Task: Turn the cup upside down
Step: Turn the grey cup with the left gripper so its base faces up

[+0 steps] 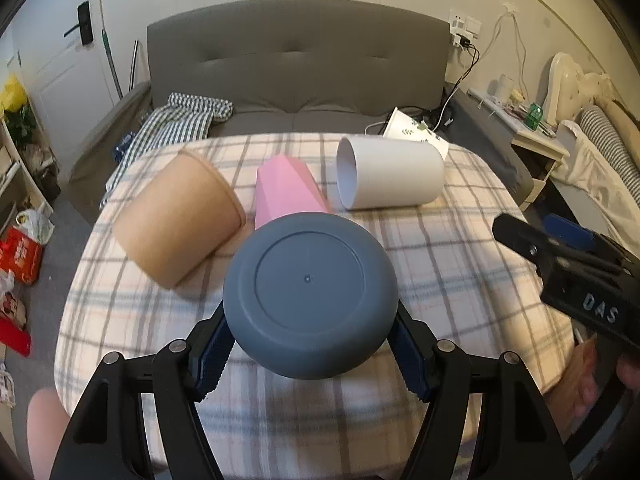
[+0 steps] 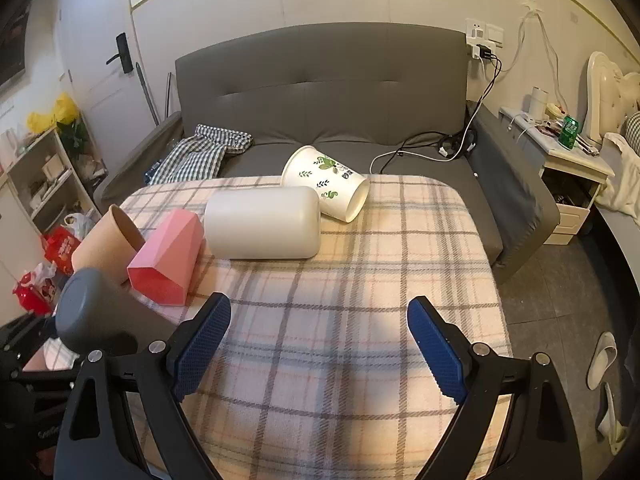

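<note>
My left gripper is shut on a dark grey-blue cup, held above the plaid-covered table with its flat bottom facing the camera. The same cup shows at the left in the right wrist view. My right gripper is open and empty over the table's near middle; it shows at the right edge of the left wrist view.
On the table lie a tan paper cup, a pink faceted cup, a white cup and a floral paper cup, all on their sides. A grey sofa stands behind; a nightstand is at the right.
</note>
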A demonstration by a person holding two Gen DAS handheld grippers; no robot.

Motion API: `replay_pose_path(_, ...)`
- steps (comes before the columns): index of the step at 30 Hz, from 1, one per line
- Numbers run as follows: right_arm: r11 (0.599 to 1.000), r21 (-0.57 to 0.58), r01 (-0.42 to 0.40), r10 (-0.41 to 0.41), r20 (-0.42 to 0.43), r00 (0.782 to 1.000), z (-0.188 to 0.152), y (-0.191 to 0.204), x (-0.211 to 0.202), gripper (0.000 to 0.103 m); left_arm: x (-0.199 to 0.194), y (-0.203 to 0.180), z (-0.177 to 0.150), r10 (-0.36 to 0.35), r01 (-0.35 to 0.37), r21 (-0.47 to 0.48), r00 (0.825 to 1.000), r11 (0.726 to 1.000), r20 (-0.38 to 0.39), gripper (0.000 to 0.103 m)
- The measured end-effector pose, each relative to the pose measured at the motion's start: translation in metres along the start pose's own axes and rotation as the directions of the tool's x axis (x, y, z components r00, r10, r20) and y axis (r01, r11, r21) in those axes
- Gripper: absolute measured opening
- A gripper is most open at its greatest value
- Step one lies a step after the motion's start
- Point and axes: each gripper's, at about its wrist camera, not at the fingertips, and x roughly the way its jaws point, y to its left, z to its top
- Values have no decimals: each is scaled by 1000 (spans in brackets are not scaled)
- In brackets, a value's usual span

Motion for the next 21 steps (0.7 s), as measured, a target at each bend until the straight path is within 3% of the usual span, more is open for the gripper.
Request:
replay_pose_path(9, 1000, -4, -20, 20, 1, 1000, 0, 4, 1, 90, 6, -7, 0, 23, -23, 54, 1000, 998, 9, 74)
replay_pose_path(16, 999, -3, -38, 38, 15, 999, 1, 7, -1, 90, -11, -9, 4, 23, -30, 80, 996, 996, 85, 77)
replay_pose_path(21, 999, -16, -42, 43, 99, 994, 1, 13, -19, 90, -29, -5, 9, 5, -13, 59, 991, 998, 135, 77)
